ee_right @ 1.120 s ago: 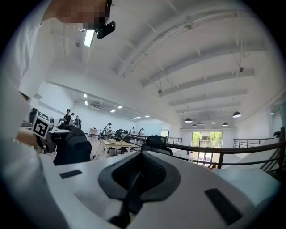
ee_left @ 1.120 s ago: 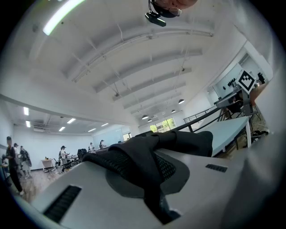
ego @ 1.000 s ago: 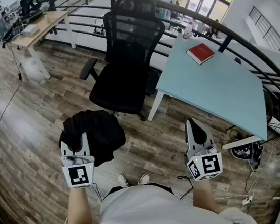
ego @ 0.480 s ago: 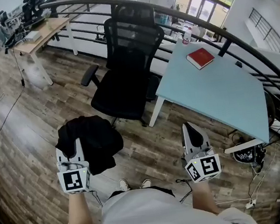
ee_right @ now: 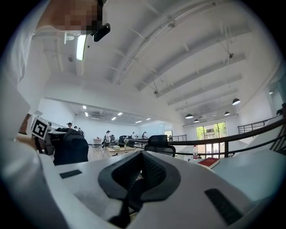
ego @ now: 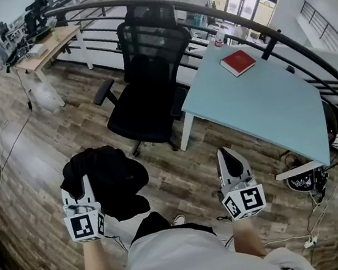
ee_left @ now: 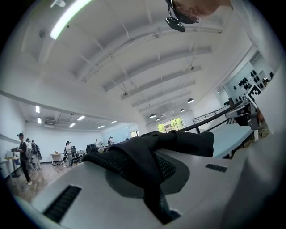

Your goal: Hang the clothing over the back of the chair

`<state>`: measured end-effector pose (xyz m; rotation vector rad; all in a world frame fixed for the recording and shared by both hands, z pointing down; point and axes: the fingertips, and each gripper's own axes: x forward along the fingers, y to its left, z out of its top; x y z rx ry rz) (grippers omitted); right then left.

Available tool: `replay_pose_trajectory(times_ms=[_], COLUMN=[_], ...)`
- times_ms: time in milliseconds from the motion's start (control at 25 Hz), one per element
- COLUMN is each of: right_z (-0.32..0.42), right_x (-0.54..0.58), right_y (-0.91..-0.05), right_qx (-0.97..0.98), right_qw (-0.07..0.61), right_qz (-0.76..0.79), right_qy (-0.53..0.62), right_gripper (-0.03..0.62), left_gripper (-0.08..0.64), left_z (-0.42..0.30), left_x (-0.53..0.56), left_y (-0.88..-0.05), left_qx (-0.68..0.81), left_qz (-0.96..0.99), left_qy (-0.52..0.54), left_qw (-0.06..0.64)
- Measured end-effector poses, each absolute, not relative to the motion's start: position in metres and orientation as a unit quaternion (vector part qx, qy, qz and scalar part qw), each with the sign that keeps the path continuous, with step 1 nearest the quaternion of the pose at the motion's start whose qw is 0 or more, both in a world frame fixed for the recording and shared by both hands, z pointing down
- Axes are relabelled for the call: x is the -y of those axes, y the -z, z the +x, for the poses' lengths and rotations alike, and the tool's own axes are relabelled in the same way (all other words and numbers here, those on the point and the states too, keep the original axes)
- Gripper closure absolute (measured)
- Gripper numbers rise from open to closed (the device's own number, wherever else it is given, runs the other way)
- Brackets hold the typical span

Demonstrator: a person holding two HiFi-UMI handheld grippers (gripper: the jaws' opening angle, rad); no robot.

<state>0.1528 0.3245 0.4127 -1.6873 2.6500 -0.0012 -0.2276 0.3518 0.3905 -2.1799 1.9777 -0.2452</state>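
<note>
- Fingers of my left gripper [ego: 88,184] are pinching the black clothing [ego: 109,176] in the head view. It hangs in a bunch above the wooden floor [ego: 180,173], well apart from the chair [ego: 147,60].
- My right gripper [ego: 226,154] holds nothing in the same view. The blue table [ego: 257,101] with a red book [ego: 238,62] stands beside the chair, and a dark railing [ego: 202,8] runs behind both.
- From the left gripper view, the fabric is trapped between the pressed pads and folds over the upper finger [ee_left: 201,174].
- From the right gripper view, my pads [ee_right: 152,172] are pressed together on nothing, and the chair back shows far ahead.
- I think the bunch can slip, because only one gripper holds it and I cannot tell how deep the pinch is.
- The chair looks like a swivel type, so a push on its back may turn it away. A bunched cloth may also slide off instead of hanging.
</note>
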Motion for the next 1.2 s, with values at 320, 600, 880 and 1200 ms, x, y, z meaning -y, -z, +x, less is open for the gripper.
replay_pose_trajectory(times_ms=[320, 600, 880, 1200], right_z=[0.177, 0.158, 0.118, 0.042], right_x=[-0.310, -0.265, -0.147, -0.015], right_y=[-0.420, -0.437, -0.439, -0.406], right_qx=[-0.835, -0.832, -0.829, -0.831], right_qw=[0.008, -0.013, -0.039, -0.065], right_qz=[-0.550, -0.553, -0.557, -0.552], right_qy=[0.017, 0.024, 0.030, -0.012], right_gripper=[0.574, 0.574, 0.574, 0.574], left_gripper=[0.526, 0.526, 0.526, 0.526], left_z=[-0.212, -0.228, -0.252, -0.284], left_x=[-0.333, -0.274, -0.161, -0.039], left_y=[-0.378, -0.394, -0.412, -0.405], left_qx=[-0.660, -0.656, -0.637, -0.598], left_qz=[-0.740, -0.745, -0.765, -0.798], left_qy=[0.082, 0.077, 0.070, 0.046], left_qw=[0.101, 0.089, 0.063, 0.053])
